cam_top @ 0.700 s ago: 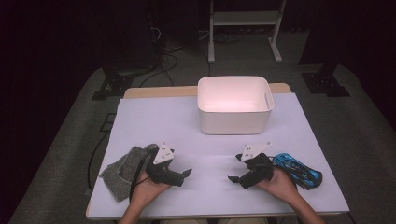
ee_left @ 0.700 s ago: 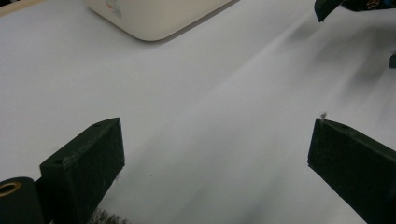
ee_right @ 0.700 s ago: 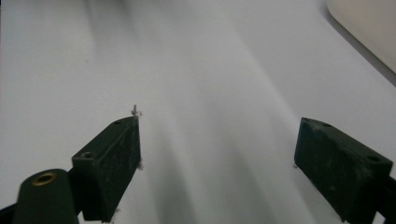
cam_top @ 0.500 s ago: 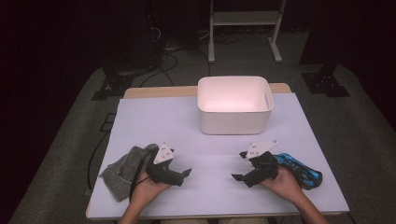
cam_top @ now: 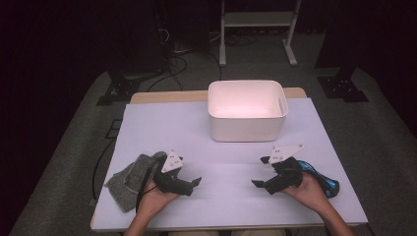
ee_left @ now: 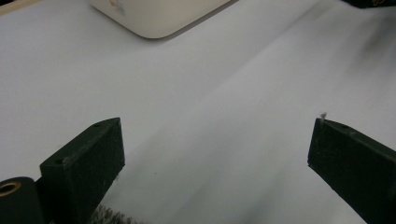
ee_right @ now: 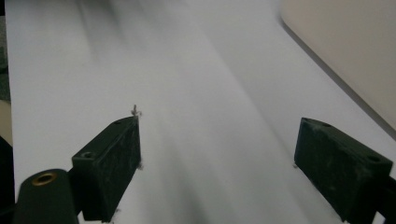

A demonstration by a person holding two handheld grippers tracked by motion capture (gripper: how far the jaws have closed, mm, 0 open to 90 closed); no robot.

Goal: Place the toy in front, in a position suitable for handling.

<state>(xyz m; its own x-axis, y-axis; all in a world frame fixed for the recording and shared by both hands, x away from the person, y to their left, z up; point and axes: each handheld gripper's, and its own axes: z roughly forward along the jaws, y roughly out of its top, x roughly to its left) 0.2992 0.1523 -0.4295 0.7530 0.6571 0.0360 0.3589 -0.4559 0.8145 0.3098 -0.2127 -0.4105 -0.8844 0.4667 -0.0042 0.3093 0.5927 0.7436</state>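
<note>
High view looks down from near side; both gripper views sit low, close, sharing the tub [cam_top: 247, 110] and table [cam_top: 221, 162].

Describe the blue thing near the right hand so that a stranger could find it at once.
Start from the white rectangular plastic bin at the far middle of the white table, then come down to the table's near right corner. There, just behind the right gripper, lies a small glossy blue object with black parts. It is the one bright-coloured thing; the grey folded cloth lies opposite, at the near left.
</note>
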